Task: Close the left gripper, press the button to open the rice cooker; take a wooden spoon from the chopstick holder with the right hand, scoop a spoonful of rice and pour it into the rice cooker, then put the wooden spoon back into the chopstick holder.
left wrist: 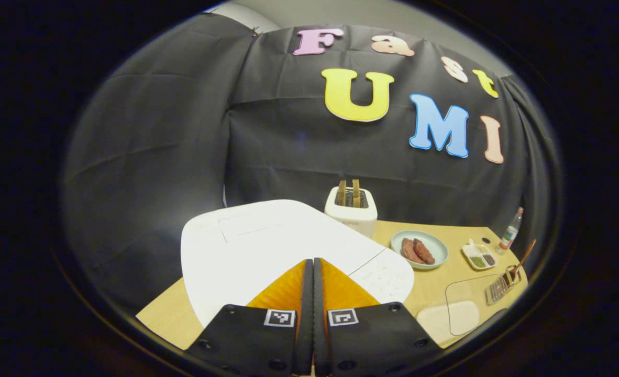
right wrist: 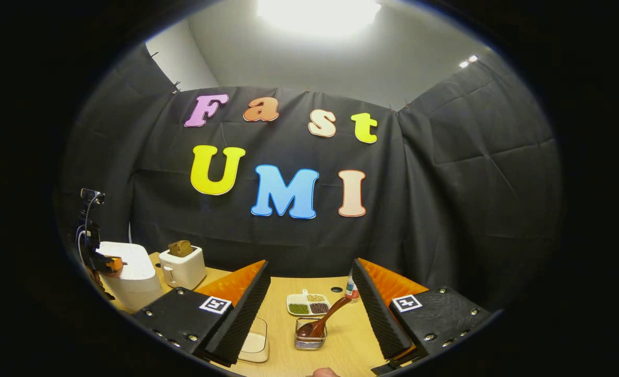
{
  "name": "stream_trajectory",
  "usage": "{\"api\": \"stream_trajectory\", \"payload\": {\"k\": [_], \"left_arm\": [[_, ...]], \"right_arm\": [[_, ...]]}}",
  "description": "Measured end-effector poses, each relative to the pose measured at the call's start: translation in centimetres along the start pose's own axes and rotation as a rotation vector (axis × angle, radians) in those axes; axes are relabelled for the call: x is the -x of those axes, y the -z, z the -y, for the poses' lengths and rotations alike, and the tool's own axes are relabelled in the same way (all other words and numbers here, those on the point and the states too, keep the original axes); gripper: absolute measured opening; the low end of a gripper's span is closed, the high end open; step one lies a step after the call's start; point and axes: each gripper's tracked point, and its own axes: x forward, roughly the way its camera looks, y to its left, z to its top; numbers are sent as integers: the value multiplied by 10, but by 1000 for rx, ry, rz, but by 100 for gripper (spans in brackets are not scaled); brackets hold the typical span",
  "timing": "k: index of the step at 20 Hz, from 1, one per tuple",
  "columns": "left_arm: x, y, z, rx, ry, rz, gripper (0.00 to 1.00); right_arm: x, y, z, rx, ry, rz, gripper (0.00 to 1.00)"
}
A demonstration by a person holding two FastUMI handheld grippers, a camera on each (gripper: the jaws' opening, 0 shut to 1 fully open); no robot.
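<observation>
The right gripper (right wrist: 309, 309) hangs wide open above the chopstick holder (right wrist: 310, 339), wooden spoon (right wrist: 322, 319) leaning inside it.

One rice cooker (left wrist: 267, 246), one toaster (left wrist: 351, 209), one wooden spoon (right wrist: 324, 319), one bottle (left wrist: 511, 230)

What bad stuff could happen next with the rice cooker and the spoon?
The shut left gripper hovers over the closed white rice cooker; it might miss the button, leaving the lid shut. The brown wooden spoon leans in the small wire chopstick holder, so the open right gripper could tip the holder over.
</observation>
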Motion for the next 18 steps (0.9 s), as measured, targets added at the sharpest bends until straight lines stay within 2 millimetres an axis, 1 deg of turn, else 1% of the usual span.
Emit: {"api": "stream_trajectory", "payload": {"k": [2, 5, 6, 9, 10, 13, 15, 17, 18], "left_arm": [[0, -5, -1, 38, 22, -18, 9], [5, -13, -4, 28, 3, -7, 9], [9, -20, -5, 12, -9, 15, 9], [21, -52, -5, -40, -48, 97, 9], [25, -64, -7, -46, -58, 116, 11], [37, -92, -11, -54, -87, 173, 11], [50, -109, -13, -62, -108, 213, 11], [68, -120, -4, -49, -99, 245, 8], [79, -127, 0, -42, -94, 265, 12]], "right_arm": [[0, 1, -3, -10, -15, -1, 96], [0, -2, 1, -23, -24, 11, 96], [-1, -5, 4, -23, -23, 16, 96], [-2, -6, 11, -29, -24, 25, 96], [-3, -6, 13, -29, -25, 27, 96], [-5, -5, 22, -35, -26, 30, 96], [-8, -5, 26, -40, -28, 32, 96], [-11, -4, 31, -42, -29, 31, 96], [-15, -4, 33, -45, -31, 32, 96]]}}
